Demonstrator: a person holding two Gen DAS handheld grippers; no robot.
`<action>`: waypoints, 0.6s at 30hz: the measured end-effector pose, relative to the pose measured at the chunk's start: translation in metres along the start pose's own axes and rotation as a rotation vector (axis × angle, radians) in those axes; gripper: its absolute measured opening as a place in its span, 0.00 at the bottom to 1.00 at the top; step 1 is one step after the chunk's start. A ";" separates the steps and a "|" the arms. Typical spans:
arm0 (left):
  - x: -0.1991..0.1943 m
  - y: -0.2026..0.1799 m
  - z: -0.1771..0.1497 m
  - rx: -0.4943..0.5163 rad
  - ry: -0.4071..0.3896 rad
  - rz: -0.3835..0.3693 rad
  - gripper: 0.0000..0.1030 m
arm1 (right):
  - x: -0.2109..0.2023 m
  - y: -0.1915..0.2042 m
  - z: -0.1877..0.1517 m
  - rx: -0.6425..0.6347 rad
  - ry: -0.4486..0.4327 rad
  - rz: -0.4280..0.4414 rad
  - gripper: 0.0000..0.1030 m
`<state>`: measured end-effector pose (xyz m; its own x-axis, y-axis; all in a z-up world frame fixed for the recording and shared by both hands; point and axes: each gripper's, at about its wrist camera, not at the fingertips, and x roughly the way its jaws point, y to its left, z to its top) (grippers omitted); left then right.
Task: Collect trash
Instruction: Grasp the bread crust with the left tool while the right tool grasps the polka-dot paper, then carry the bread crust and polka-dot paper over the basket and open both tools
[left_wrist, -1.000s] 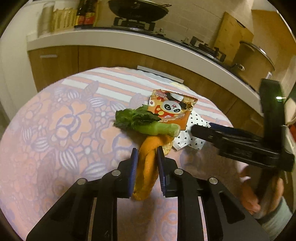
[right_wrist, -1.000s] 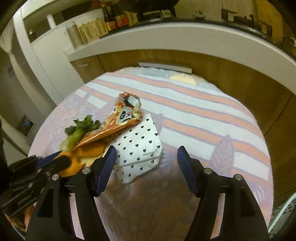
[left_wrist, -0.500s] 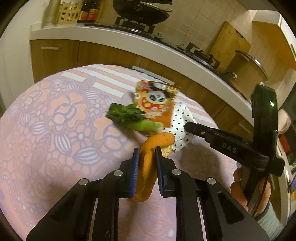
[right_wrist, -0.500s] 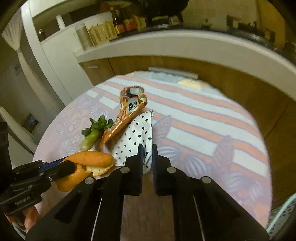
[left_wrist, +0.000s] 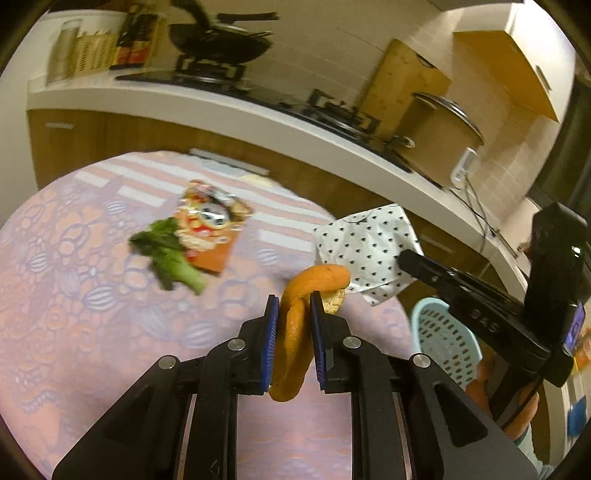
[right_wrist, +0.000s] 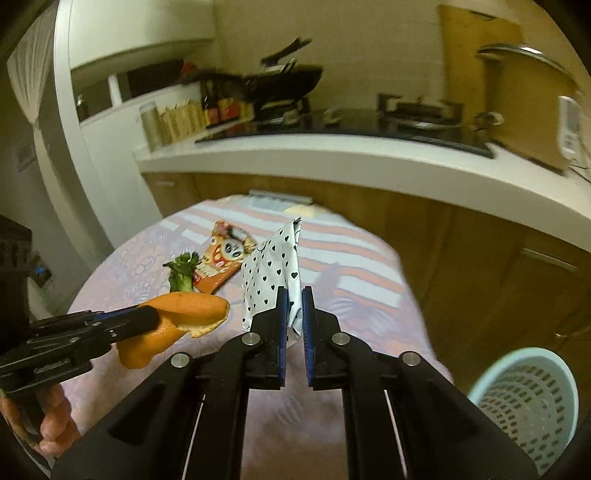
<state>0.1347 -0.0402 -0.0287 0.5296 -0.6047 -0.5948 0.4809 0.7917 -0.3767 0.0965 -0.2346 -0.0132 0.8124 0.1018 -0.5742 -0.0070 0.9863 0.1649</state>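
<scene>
left hand-held gripper (left_wrist: 291, 325) pinches curled orange peel (left_wrist: 295, 332); right hand-held gripper (right_wrist: 293, 321) clamps white heart-dotted wrapper (right_wrist: 271, 273)

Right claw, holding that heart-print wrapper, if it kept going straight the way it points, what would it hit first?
Probably the table: the right claw tilts down toward its striped far end, beyond the heart-print wrapper. Nothing else seems to lie in that line, though depth is unclear.

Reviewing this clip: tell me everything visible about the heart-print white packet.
The heart-print packet is a thin, crinkled white wrapper, seemingly paper or foil-lined, dotted with small black hearts. The right tool pinches its lower edge between blue pads, holding it upright in the air above the table, top corner pointing up. Nothing else touches it.
</scene>
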 end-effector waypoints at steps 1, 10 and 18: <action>0.001 -0.007 0.000 0.008 0.000 -0.011 0.15 | -0.012 -0.007 -0.002 0.008 -0.018 -0.012 0.06; 0.023 -0.097 -0.015 0.112 0.019 -0.137 0.15 | -0.086 -0.078 -0.034 0.118 -0.090 -0.149 0.06; 0.052 -0.181 -0.030 0.204 0.062 -0.225 0.15 | -0.131 -0.157 -0.082 0.241 -0.092 -0.268 0.06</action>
<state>0.0540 -0.2121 -0.0129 0.3529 -0.7515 -0.5574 0.7153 0.6007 -0.3571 -0.0568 -0.3925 -0.0293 0.8160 -0.1791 -0.5497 0.3419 0.9162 0.2089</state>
